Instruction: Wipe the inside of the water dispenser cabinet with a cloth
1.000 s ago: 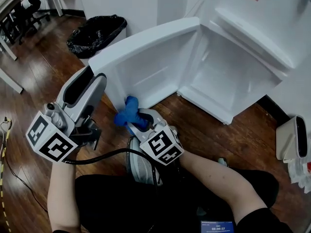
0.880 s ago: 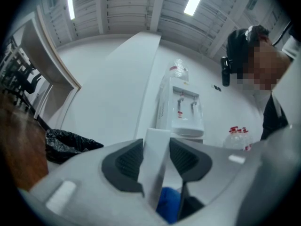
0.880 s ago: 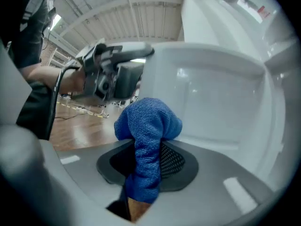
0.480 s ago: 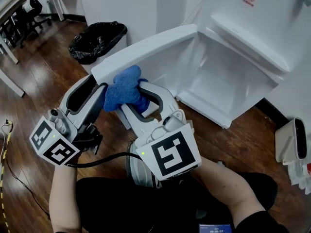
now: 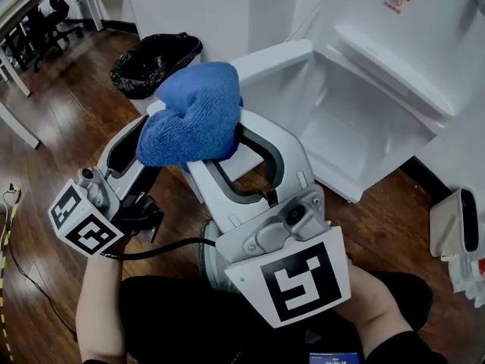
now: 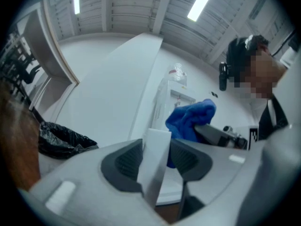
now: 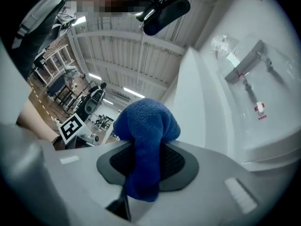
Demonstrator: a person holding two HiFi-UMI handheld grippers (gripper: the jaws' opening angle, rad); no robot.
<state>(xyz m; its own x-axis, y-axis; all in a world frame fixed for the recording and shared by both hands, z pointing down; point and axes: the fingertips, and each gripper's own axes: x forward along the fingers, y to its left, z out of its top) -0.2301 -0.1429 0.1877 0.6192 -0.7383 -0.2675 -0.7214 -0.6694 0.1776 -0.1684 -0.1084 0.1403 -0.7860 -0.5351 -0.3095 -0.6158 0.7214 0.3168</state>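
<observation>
Water dispenser cabinet (image 5: 356, 120) stands open on the wood floor, its white door (image 5: 280, 74) swung out toward the person. Left tongs (image 6: 157, 157) pinch the door's edge. Right tongs (image 7: 148, 161) clamp a blue cloth (image 5: 193, 112), held high before the door, outside the cabinet.

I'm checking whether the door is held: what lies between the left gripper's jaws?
The edge of the white cabinet door, gripped there; the left gripper view shows it.
</observation>
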